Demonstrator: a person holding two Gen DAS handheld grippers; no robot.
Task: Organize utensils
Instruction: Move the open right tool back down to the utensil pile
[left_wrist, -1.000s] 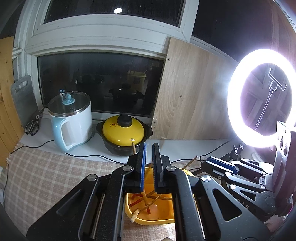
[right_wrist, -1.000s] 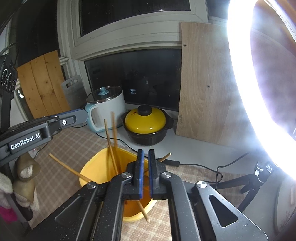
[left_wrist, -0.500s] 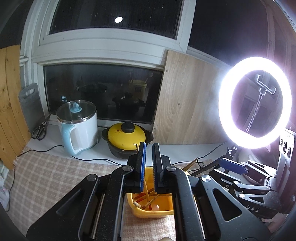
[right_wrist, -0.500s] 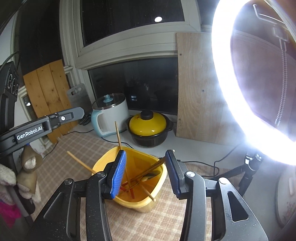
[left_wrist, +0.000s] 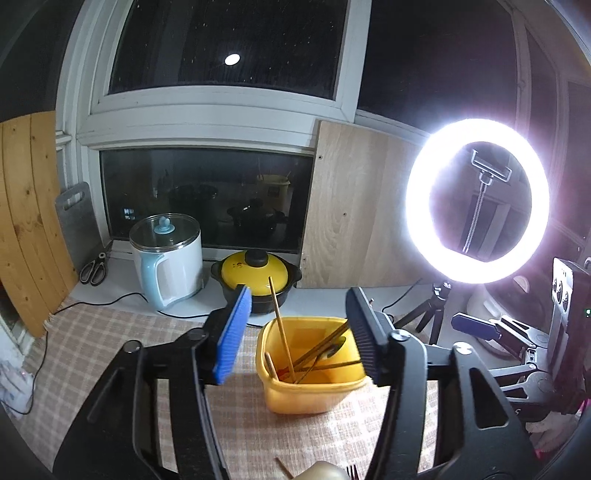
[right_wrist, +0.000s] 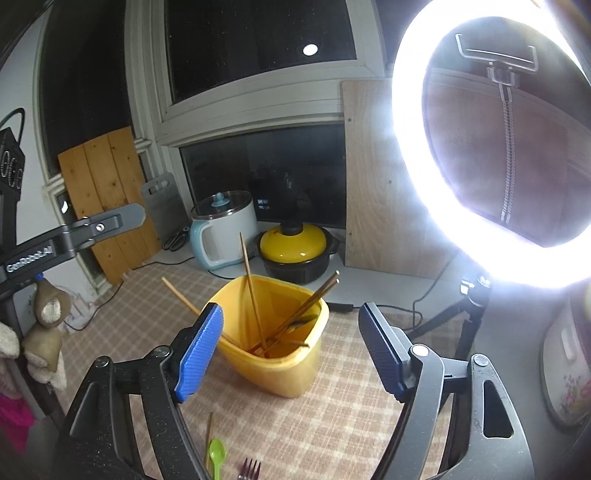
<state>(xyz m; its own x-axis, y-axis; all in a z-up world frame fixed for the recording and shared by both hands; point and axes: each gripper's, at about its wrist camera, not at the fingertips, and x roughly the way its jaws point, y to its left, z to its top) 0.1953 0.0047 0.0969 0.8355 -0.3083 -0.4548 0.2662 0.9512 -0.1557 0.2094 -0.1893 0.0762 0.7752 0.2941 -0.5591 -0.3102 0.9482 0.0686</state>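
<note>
Tub (right_wrist: 275, 354) on the counter (right_wrist: 332, 424), chopsticks (right_wrist: 251, 284) leaning inside. Behind it, lidded pot (right_wrist: 293, 247); kettle (right_wrist: 221, 232) to the pot's left. Ring light (left_wrist: 476, 201) off to the right. Nearest the camera, spoon (right_wrist: 217, 452) left of fork (right_wrist: 249, 469).

Yellow tub (right_wrist: 295, 373), beige checked tablecloth (right_wrist: 332, 424), green spoon (right_wrist: 217, 452).
</note>
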